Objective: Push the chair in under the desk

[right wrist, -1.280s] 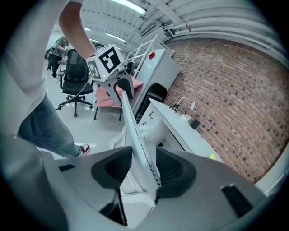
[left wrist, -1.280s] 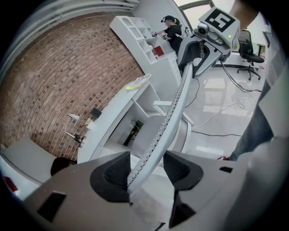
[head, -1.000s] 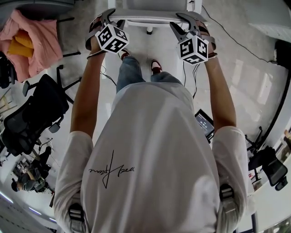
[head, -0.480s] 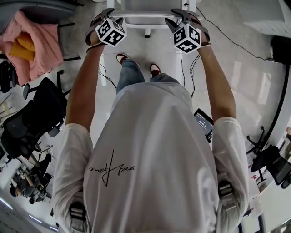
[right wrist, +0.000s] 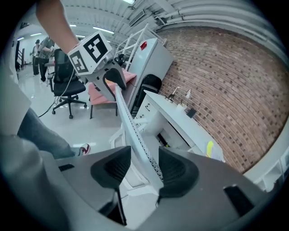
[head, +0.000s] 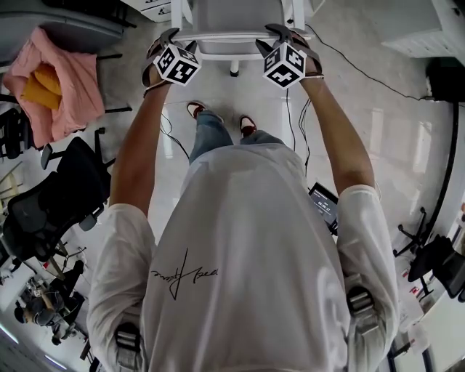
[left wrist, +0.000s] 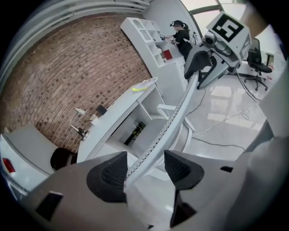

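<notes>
left gripper (left wrist: pixel 144 155), right gripper (right wrist: pixel 144 151): fingers opening, chair back (left wrist: pixel 174 119) top edge loose between; desk (left wrist: pixel 113 113) ahead, bare floor (head: pixel 218 91).

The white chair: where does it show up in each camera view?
Head view: chair at the top centre edge.
Left gripper view: its top rail runs from bottom centre up to the right.
Right gripper view: the top rail runs from bottom centre up to the left.
Shared landmark: white desk, in both gripper views only.

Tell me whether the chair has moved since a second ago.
Yes. The chair has moved up the frame, forward, farther from the pink cloth at left.
</notes>
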The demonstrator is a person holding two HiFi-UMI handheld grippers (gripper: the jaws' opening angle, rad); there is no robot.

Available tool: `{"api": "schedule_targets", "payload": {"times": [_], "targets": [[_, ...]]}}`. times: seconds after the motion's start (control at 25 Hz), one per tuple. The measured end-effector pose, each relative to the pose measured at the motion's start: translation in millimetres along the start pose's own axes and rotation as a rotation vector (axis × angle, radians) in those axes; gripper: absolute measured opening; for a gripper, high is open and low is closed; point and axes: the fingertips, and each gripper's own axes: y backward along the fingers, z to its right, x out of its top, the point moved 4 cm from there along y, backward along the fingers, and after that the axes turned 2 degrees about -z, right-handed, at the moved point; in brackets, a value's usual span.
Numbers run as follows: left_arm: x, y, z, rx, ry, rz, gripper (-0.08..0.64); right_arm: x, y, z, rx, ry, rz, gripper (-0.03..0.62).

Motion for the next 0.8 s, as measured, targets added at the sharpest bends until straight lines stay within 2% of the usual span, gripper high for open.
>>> {"api": "schedule_targets", "payload": {"times": [0.16, 0.48, 0.6, 0.68, 0.8], "targets": [[1.6, 9.6, -1.7, 0.001, 0.082, 0.024, 0.247, 2.3, 12.8, 1.5, -0.008, -0.047, 0.019, 0.198], [-5.8, 48.4, 8.3, -0.015, 0.240, 0.155, 0.240, 6.4, 41.3, -10.0, 0.030, -0.128, 0.092, 0.196], [-12.1, 63.7, 21.1, -0.053, 0.370, 0.229, 0.230, 10.4, 51.8, -14.3, 0.041, -0.193, 0.134, 0.194], [-15.1, 74.5, 29.8, -0.077, 0.458, 0.278, 0.216, 13.5, 60.0, -16.3, 0.037, -0.235, 0.163, 0.173], [-16.2, 93.9, 42.9, -0.095, 0.550, 0.339, 0.182, 14.1, 78.9, -19.7, 0.027, -0.295, 0.185, 0.123]]}}
